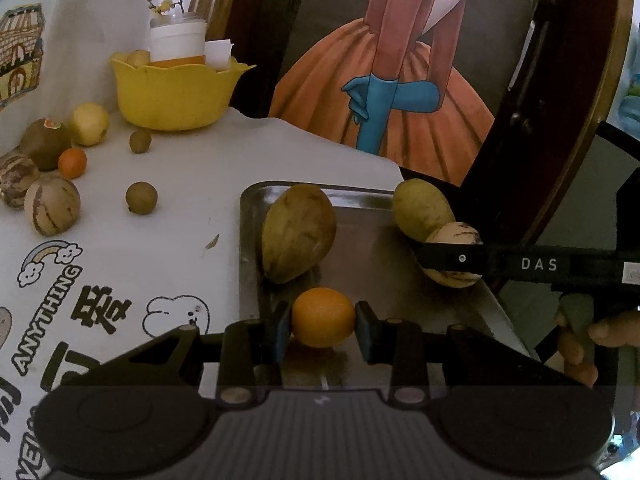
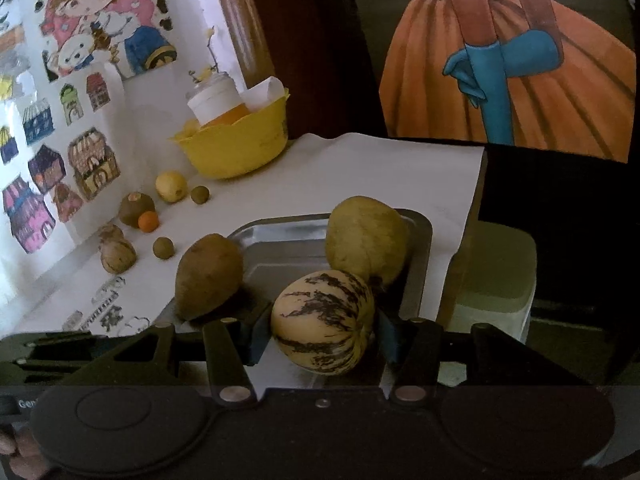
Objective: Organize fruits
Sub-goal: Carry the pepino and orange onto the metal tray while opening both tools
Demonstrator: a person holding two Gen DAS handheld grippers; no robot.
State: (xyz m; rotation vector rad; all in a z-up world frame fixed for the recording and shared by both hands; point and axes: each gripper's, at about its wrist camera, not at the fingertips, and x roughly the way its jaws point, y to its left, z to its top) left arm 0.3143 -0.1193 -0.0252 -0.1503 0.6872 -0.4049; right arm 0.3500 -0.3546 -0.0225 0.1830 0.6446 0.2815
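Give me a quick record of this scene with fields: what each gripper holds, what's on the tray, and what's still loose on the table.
left gripper: shut on orange fruit
right gripper: shut on striped melon
metal tray: brown fruit, green-yellow fruit
tablecloth: several loose fruits, yellow bowl

Dim room, cartoon-papered corner.
White printed tablecloth (image 1: pixel 168 248) over the table; sticker-covered wall (image 2: pixel 60 128) to the left; large painting (image 1: pixel 400 80) of an orange skirt and blue glove propped behind, dark wooden frame (image 1: pixel 560 128) alongside.
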